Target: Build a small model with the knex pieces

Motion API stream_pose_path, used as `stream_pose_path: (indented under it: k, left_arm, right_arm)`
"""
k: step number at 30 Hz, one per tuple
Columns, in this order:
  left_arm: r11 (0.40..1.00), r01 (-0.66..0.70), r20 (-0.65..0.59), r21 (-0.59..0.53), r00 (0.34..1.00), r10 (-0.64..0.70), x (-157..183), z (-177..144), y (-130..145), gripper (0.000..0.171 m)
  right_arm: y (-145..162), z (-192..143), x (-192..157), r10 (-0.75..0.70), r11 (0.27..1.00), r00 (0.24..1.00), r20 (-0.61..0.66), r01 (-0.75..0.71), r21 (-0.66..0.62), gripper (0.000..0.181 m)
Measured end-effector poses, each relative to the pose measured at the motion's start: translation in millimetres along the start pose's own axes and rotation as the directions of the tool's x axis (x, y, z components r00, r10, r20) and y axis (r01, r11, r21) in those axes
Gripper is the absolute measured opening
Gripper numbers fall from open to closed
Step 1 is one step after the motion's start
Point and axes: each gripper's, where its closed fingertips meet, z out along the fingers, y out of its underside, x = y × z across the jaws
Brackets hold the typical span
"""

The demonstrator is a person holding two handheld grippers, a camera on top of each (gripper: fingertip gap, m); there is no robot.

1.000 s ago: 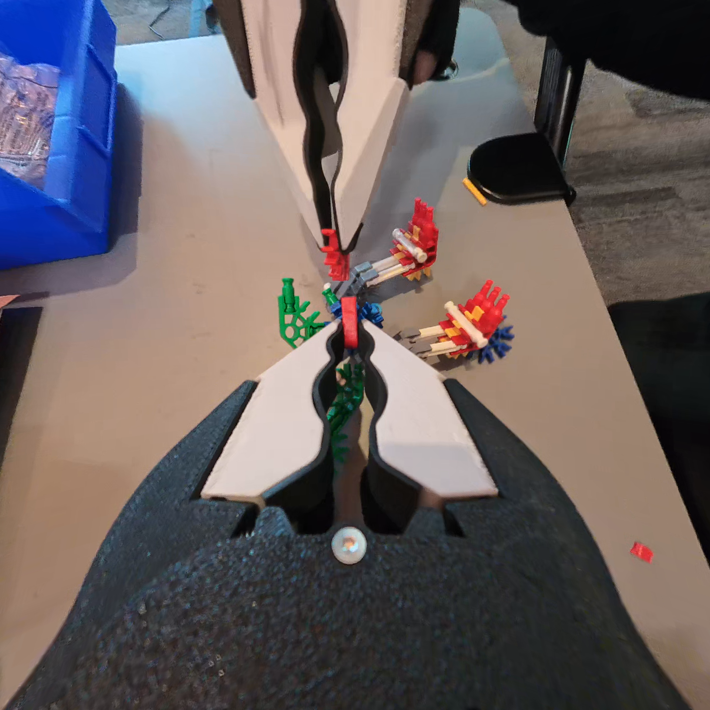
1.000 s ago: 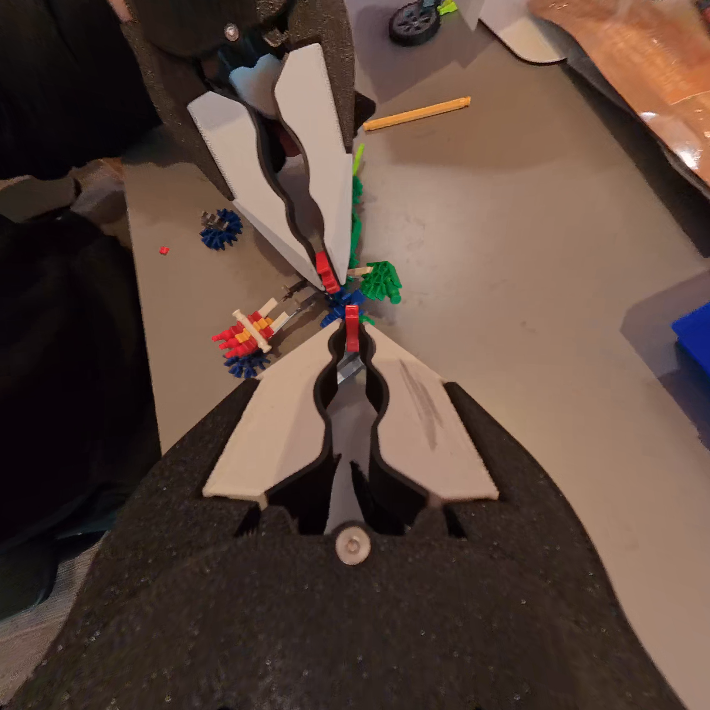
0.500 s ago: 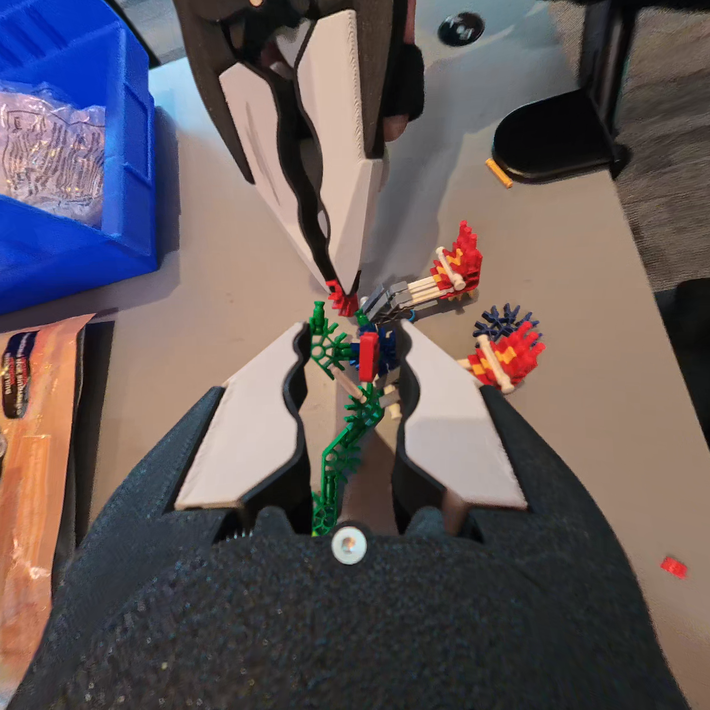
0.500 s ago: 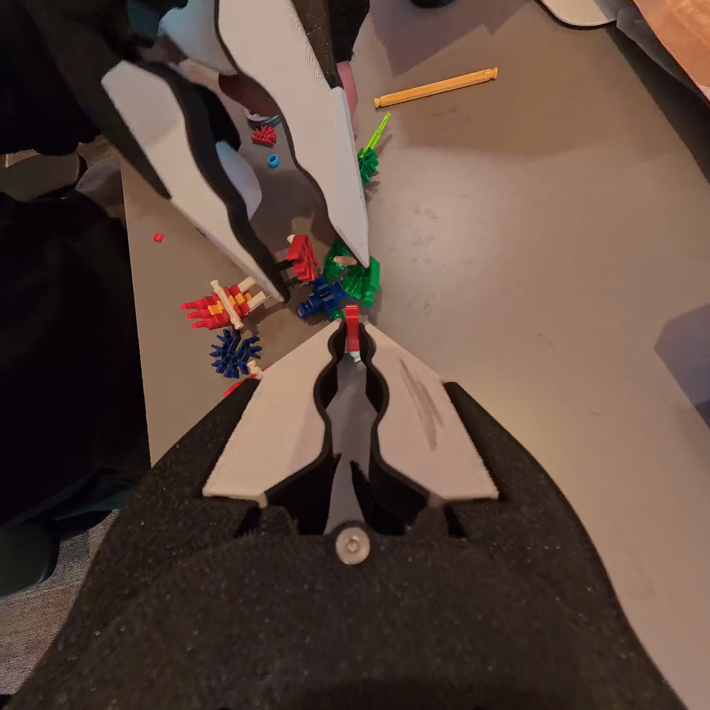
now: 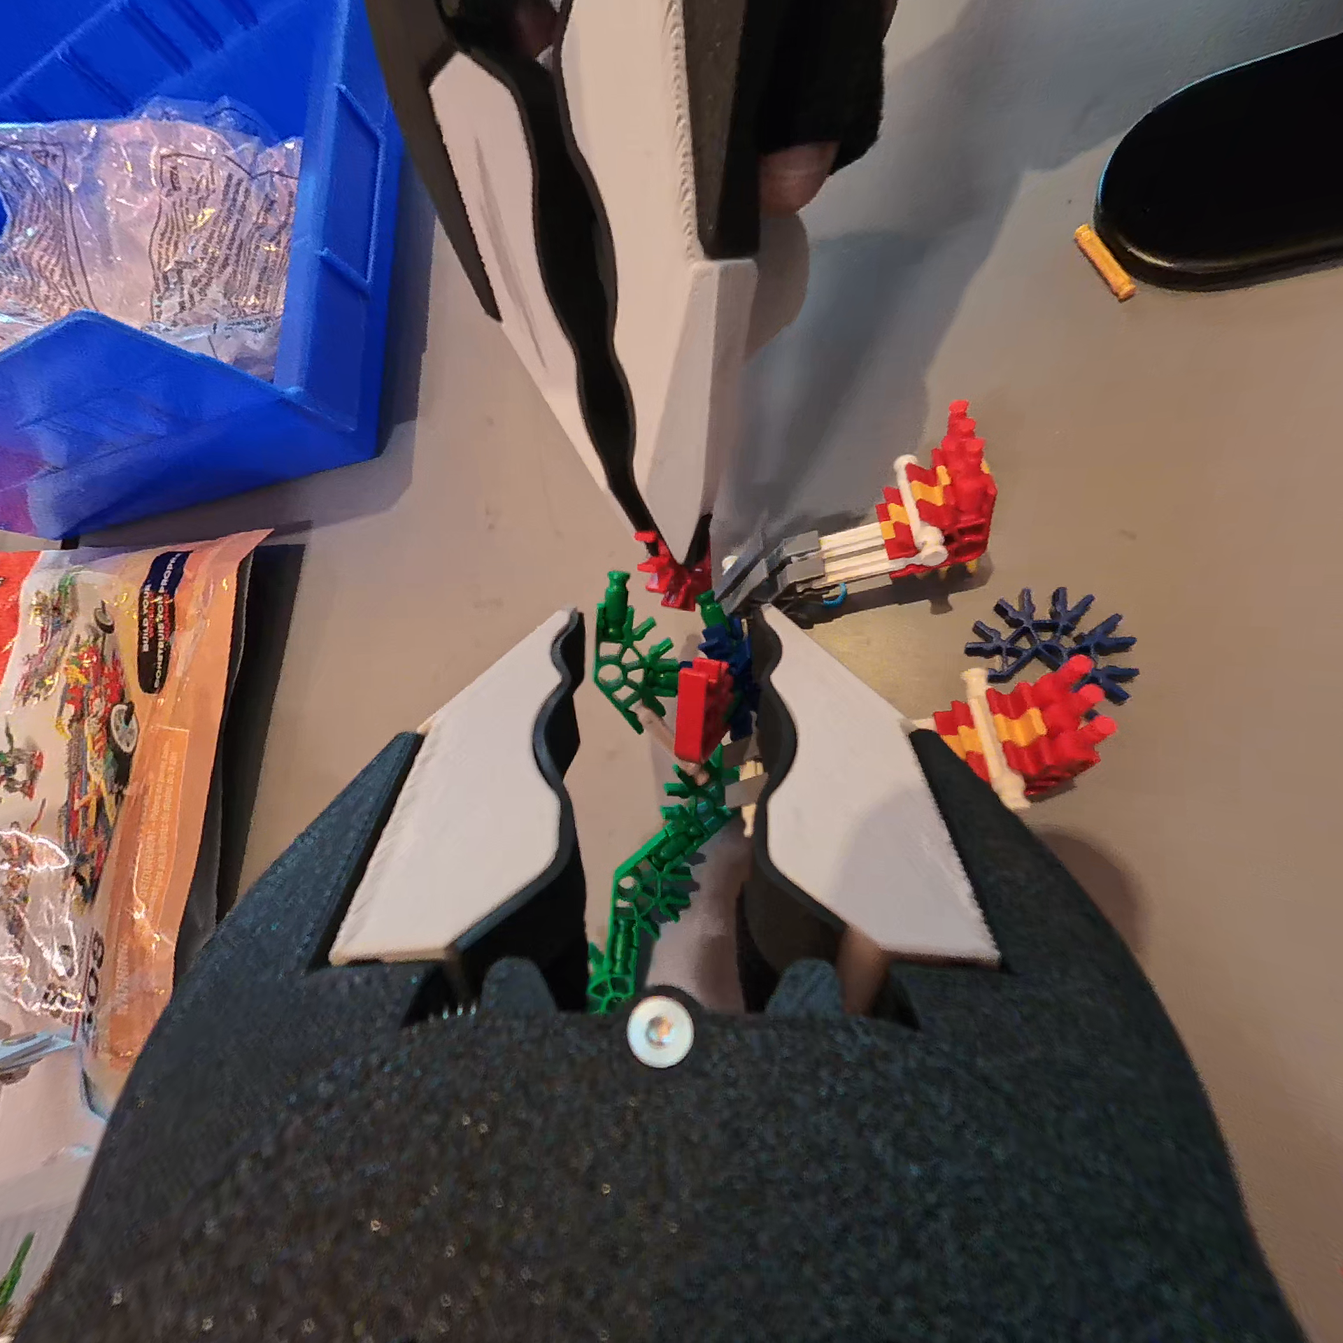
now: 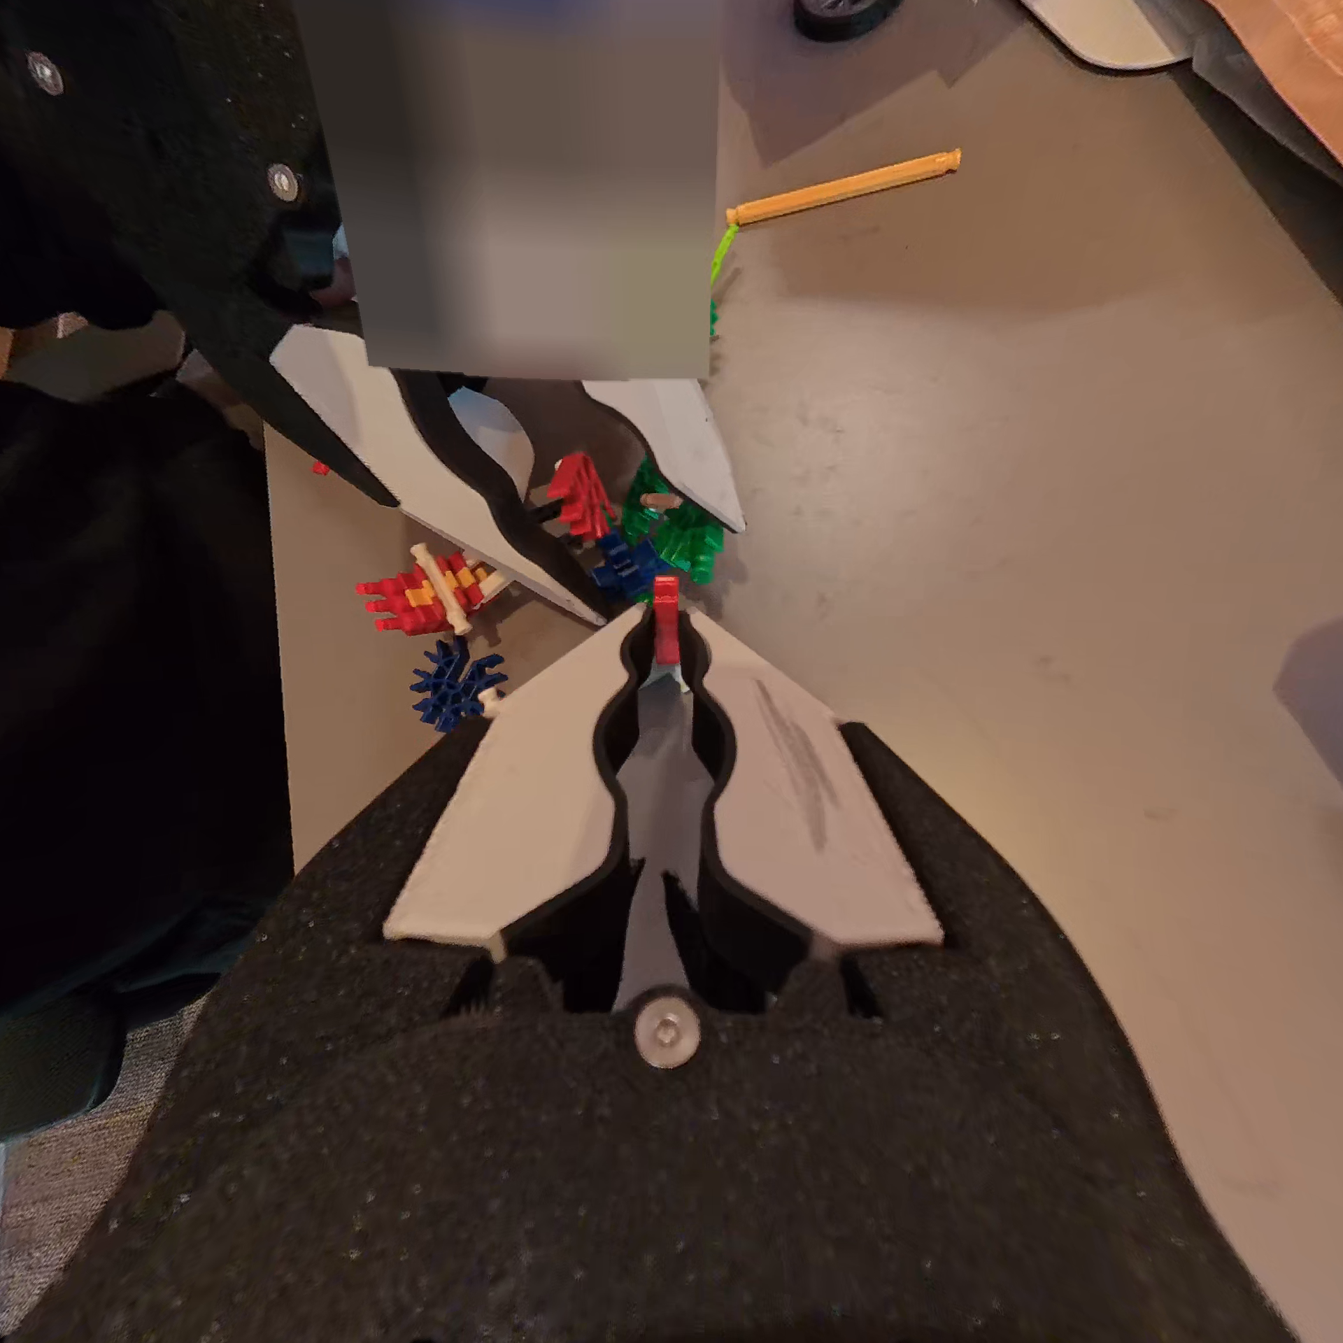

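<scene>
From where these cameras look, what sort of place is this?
Probably a hobby or workshop desk for building with a toy construction kit. Coloured snap-together pieces are scattered on a grey table, beside a blue storage bin and the kit's printed bag.

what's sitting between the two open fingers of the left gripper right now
In the left wrist view, the left gripper is open around a toy build: a red connector on blue pieces, and a green connector chain running back toward the gripper body.
</scene>
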Motion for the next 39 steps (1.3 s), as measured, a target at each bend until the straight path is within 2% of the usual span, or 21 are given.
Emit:
stream_pose_path:
  k: [7,19,32,39]
  left_arm:
    - [1.000,0.000,-0.020,0.013,1.000,0.000,1.6,-0.5,0.8,0.045]
    - [0.994,-0.102,-0.044,0.037,0.994,0.103,6.1,-12.3,5.3,0.069]
    - [0.983,-0.181,0.033,0.035,0.983,0.180,4.1,-26.0,10.9,0.082]
    - [0.958,-0.285,0.040,0.029,0.958,0.284,5.9,-30.9,11.1,0.083]
  right_arm:
    - [2.6,5.4,0.8,-0.016,1.000,1.000,-0.009,0.016,-0.016,0.005]
    - [-2.5,14.2,-23.1,-0.053,0.999,0.995,0.083,0.053,0.006,0.005]
    - [-8.3,24.6,-35.0,-0.027,0.999,0.992,0.123,0.023,0.033,0.005]
    - [-9.2,28.3,-39.5,-0.011,0.999,0.988,0.151,0.004,0.044,0.006]
